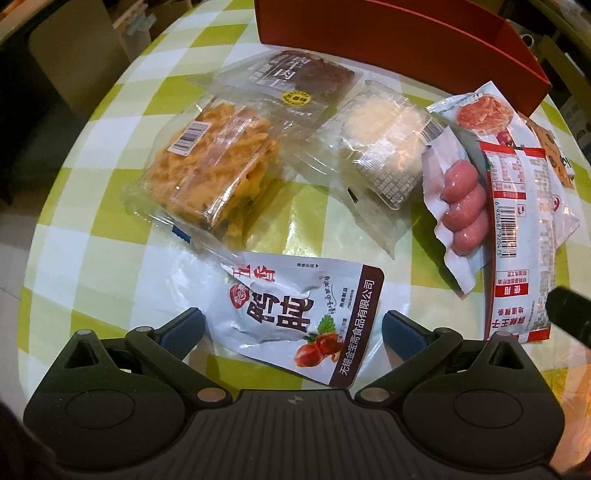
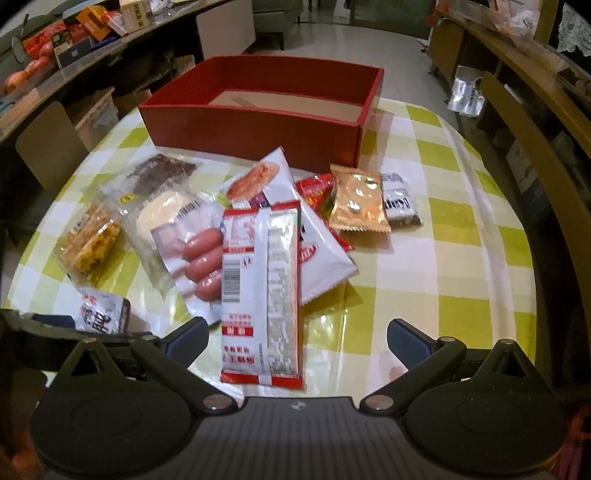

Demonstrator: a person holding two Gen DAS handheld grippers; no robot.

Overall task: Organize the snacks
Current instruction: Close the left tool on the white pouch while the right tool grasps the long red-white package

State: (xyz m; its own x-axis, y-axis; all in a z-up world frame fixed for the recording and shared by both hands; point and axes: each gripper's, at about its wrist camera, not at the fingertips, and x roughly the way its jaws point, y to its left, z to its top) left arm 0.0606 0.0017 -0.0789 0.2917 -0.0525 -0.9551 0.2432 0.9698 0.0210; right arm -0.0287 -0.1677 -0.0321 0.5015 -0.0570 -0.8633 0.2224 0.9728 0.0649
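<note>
Several snack packets lie on a green-and-white checked table (image 1: 92, 236). My left gripper (image 1: 291, 328) is open, its fingers on either side of a white duck-gizzard pouch (image 1: 299, 317). Beyond it lie a clear pack of orange crisps (image 1: 210, 166), a dark meat pack (image 1: 295, 81), a pale cake pack (image 1: 380, 144) and a sausage pack (image 1: 461, 210). My right gripper (image 2: 297, 341) is open over the near end of a long red-and-white packet (image 2: 258, 291). An empty red box (image 2: 258, 125) stands at the far side of the table.
A gold packet (image 2: 358, 203), a grey-white packet (image 2: 400, 203) and a white triangular pouch (image 2: 321, 258) lie right of the pile. Bare tablecloth (image 2: 443, 277) spreads to the right. Shelves with goods (image 2: 74, 33) and wooden furniture (image 2: 517, 122) surround the table.
</note>
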